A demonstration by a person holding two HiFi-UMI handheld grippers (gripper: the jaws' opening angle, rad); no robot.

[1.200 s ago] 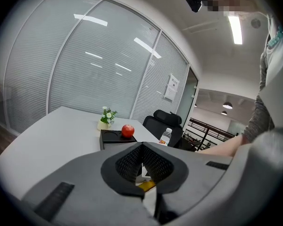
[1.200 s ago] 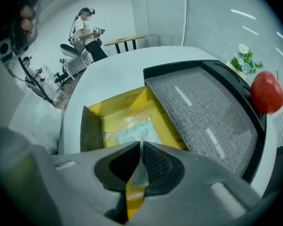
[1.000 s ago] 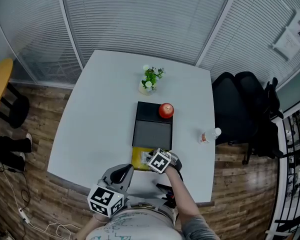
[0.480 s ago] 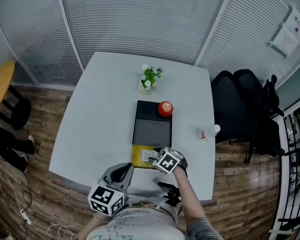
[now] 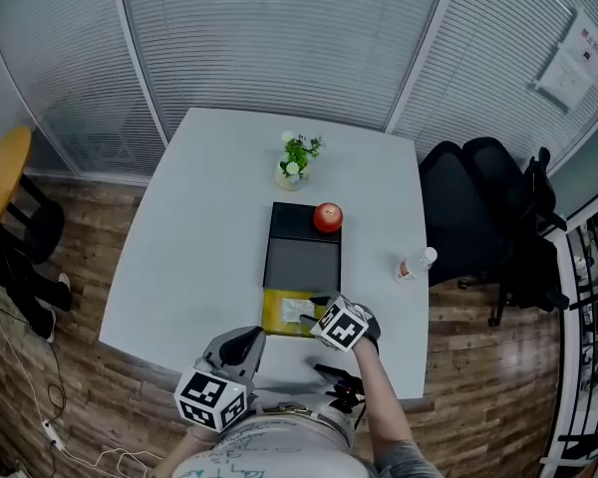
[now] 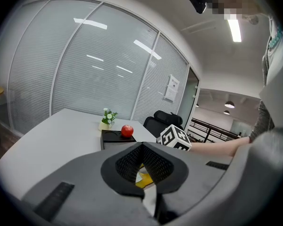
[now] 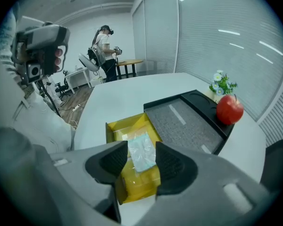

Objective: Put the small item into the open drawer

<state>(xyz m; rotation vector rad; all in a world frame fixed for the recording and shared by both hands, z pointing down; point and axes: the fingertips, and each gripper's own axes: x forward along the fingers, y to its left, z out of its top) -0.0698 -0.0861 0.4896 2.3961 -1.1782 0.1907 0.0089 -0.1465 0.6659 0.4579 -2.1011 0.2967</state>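
The small item, a pale clear packet, lies flat in the open yellow drawer at the front of the black box. In the head view the packet shows white against the drawer. My right gripper hangs just above it. Its jaws have just been opening and now stand apart, with the packet below them and not pressed. The right gripper is at the drawer's right side. My left gripper is held back at the table's near edge, its tips together on nothing; in the head view the left gripper sits low and left.
A red apple rests on the black box's back corner. Behind it stands a small flower pot. A water bottle lies near the white table's right edge. A black chair stands to the right.
My right gripper has lifted and drawn back toward me from the drawer. The packet now shows lying in the drawer. My left gripper has stayed put.
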